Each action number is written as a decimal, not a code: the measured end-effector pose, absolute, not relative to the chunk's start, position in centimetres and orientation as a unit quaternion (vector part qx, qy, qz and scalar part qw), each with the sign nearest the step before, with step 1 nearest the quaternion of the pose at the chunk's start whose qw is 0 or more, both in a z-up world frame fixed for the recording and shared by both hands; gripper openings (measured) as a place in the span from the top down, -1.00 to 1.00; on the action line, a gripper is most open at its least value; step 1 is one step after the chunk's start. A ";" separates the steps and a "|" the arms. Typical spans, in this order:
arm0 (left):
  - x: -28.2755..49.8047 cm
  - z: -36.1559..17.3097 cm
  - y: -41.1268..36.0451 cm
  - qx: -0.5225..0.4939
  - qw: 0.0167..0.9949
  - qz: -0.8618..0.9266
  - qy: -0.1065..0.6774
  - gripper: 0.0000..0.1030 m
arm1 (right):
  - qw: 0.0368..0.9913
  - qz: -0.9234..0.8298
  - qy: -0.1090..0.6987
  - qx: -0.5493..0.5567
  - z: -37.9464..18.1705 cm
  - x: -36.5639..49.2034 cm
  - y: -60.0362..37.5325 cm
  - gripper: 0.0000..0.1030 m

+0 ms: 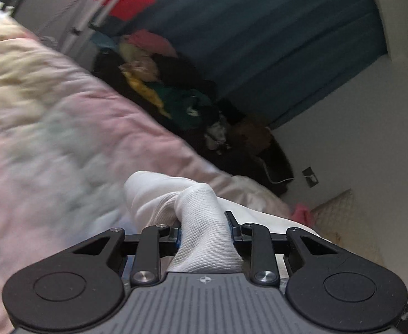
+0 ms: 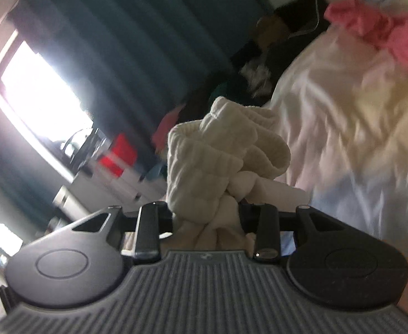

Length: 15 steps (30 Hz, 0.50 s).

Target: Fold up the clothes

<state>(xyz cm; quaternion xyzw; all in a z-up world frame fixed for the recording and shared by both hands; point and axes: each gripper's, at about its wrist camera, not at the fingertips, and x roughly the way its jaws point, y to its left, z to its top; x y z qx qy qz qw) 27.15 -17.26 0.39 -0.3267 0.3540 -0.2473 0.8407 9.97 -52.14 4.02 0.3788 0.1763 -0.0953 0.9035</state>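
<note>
Socks [image 1: 201, 222] clamped in both claws above pastel quilt [image 1: 64, 139], blue curtain [image 1: 259, 41] behind

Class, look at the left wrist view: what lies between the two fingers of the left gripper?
A bunched fold of white ribbed cloth fills the gap in the left gripper, pinched between both fingers, with the quilt beyond. The left wrist view shows this.
</note>
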 end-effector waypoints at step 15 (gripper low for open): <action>33.7 -15.6 -24.3 -0.148 0.848 -0.297 0.414 0.29 | 0.862 -0.162 0.229 0.423 -16.8 12.2 -58.1 0.16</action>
